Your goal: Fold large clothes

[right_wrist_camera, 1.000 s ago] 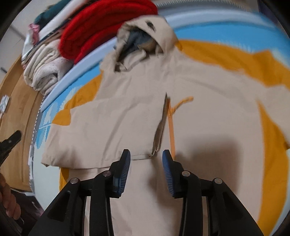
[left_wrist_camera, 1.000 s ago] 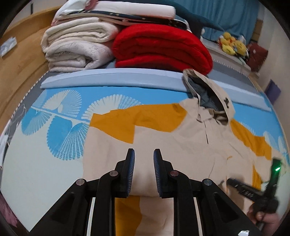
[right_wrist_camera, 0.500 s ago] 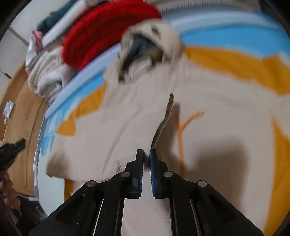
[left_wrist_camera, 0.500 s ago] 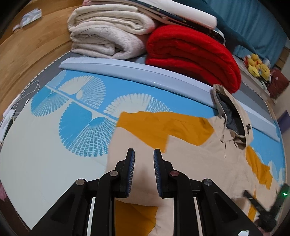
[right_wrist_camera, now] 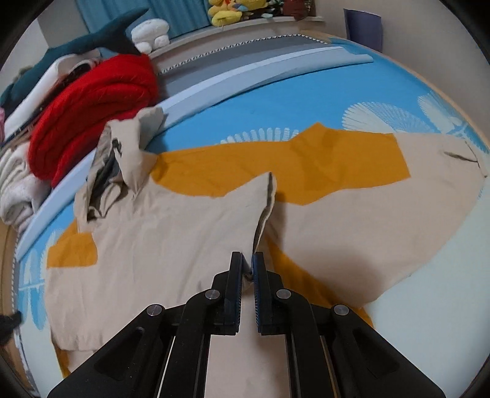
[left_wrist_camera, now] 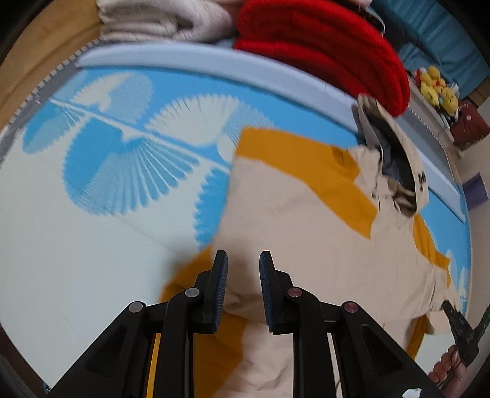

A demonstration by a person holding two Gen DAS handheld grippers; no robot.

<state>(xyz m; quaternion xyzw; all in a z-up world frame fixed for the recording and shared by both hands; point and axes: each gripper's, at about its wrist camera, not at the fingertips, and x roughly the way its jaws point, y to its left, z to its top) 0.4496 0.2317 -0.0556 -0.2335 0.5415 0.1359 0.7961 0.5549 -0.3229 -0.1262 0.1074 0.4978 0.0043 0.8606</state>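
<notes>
A beige and mustard hooded jacket (left_wrist_camera: 306, 214) lies spread on the bed, hood (left_wrist_camera: 395, 159) toward the far blankets. My left gripper (left_wrist_camera: 243, 260) hovers low over the jacket's near left part, where beige cloth lies folded over mustard. Its jaws stand slightly apart and no cloth is between them. In the right wrist view my right gripper (right_wrist_camera: 247, 260) is shut on the jacket's (right_wrist_camera: 171, 232) open front edge, and the cloth rises from there in a ridge. The right sleeve stretches away to the right. That gripper and the hand (left_wrist_camera: 444, 370) holding it also show in the left wrist view.
A folded red blanket (left_wrist_camera: 321, 39) and cream blankets (left_wrist_camera: 159, 18) are stacked at the head of the bed behind a pale blue bolster (left_wrist_camera: 214, 64). Yellow plush toys (right_wrist_camera: 226, 12) sit on a ledge beyond. The blue fan-patterned sheet (left_wrist_camera: 92, 214) lies bare left of the jacket.
My right gripper has shut on the jacket's front edge and carried it up and to the right. My left gripper has sunk closer to the jacket's left side, its narrow gap unchanged.
</notes>
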